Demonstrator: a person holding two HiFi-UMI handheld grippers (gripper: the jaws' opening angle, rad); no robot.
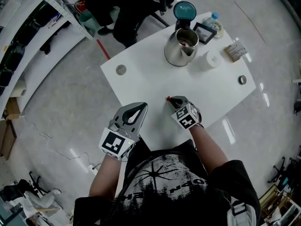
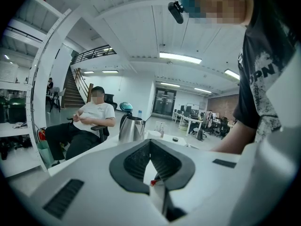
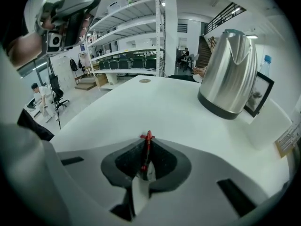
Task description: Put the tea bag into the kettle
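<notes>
The right gripper (image 1: pixel 170 99), low centre of the head view, is clamped on the tea bag (image 3: pixel 147 149), a thin red-and-white piece pinched edge-on between its pads, low over the table (image 1: pixel 141 81) near its lower edge. The left gripper (image 1: pixel 142 106), just to the left, is closed on nothing. The kettle (image 1: pixel 181 47) stands at upper centre, well apart, with its lid up and mouth open. The hold looks slim, so lift straight up first, slowly, and check the bag comes along. Then carry it over the mouth from above, clear of lid and spout, letting go only once it hangs inside the rim.
</notes>
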